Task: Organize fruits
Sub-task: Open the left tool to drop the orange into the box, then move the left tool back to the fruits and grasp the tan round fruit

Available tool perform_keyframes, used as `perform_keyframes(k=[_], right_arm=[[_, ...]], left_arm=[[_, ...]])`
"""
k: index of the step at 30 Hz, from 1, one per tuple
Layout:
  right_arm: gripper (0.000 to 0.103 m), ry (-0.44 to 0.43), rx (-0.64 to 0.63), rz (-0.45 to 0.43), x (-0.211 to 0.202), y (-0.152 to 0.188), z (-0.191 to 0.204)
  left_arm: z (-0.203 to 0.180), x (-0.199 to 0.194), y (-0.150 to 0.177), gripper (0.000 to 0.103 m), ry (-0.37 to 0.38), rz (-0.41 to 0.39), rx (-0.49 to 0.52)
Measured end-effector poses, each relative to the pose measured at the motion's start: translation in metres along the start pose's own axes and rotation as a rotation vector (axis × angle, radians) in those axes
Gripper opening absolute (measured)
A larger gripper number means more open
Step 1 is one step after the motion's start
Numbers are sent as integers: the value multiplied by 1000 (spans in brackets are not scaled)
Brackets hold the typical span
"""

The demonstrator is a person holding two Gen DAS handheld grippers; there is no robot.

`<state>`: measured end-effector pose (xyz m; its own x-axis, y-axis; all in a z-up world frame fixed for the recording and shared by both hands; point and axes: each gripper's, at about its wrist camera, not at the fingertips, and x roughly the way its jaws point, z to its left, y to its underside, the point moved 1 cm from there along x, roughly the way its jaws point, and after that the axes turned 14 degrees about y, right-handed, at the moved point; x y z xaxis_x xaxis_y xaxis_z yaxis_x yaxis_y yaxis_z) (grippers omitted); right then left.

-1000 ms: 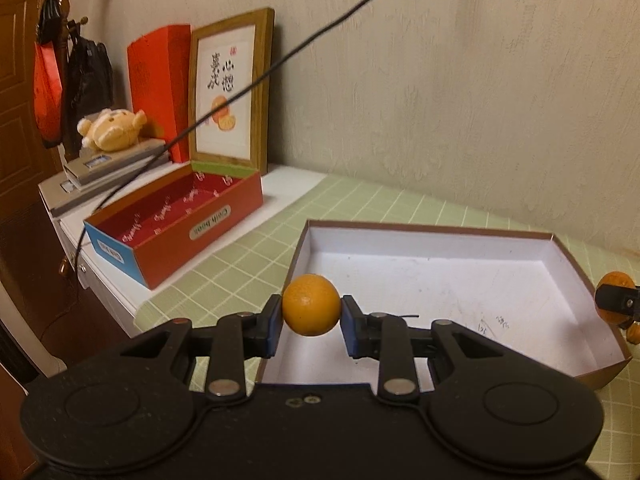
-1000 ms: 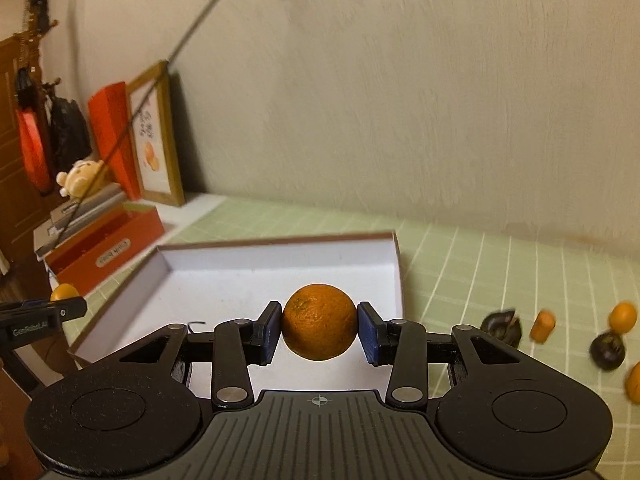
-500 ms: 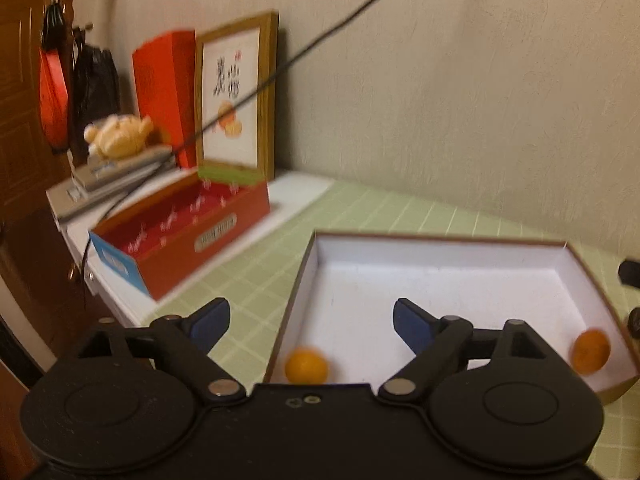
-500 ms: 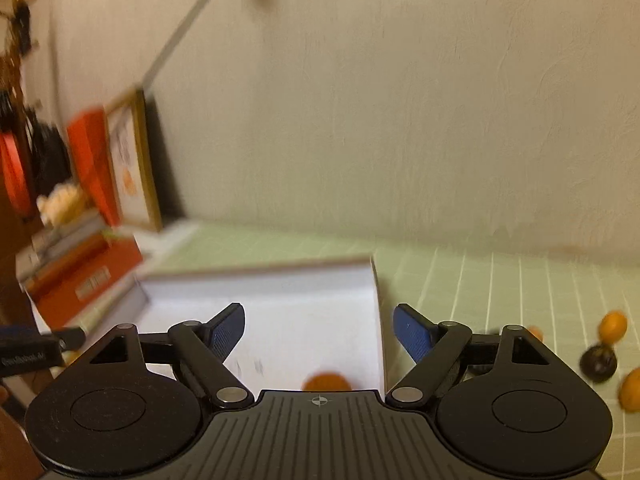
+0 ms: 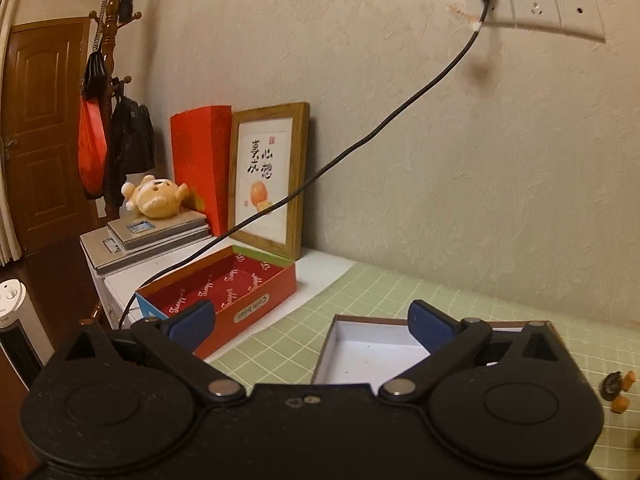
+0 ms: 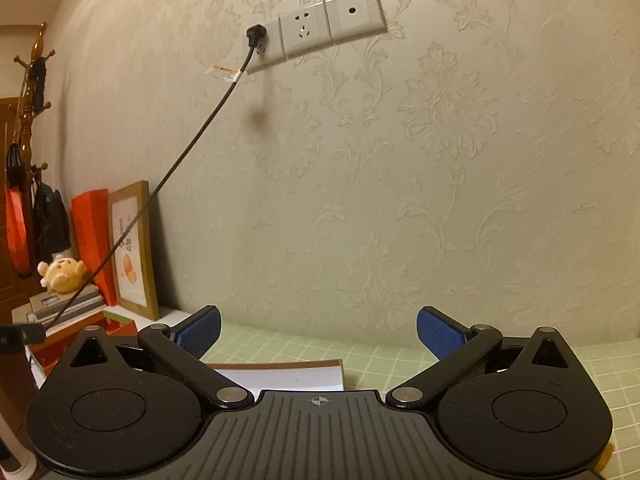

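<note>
We are opening both the black left gripper (image 5: 310,320) and black right gripper (image 6: 318,330) wide and empty above the shallow white cardboard box (image 5: 360,354), having just dropped our oranges there, so two fruits are sorted

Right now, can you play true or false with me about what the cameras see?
1. The left tongs hold an orange. False: they are opening with nothing between them.
2. A cable is plugged into the wall socket. True.
3. The red box is full of fruit. False: what shows of its inside is bare.
4. A teddy bear lies on the stacked scales. True.
5. The right tongs are opening, empty. True.
</note>
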<state>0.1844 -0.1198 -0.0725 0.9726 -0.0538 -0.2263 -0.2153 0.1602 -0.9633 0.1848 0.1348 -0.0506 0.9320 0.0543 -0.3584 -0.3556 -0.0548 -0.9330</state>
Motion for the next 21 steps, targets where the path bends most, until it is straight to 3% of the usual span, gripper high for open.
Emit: perform_keyframes(k=[12,21], right_arm=[[103,-3,-26,-47,-49,-18,-25],[103,28,-3,-51,-91,-13,-74]], left_arm=[[-39,-46,3,97,81,0,93],[-81,-68,19,97,174,19,104]])
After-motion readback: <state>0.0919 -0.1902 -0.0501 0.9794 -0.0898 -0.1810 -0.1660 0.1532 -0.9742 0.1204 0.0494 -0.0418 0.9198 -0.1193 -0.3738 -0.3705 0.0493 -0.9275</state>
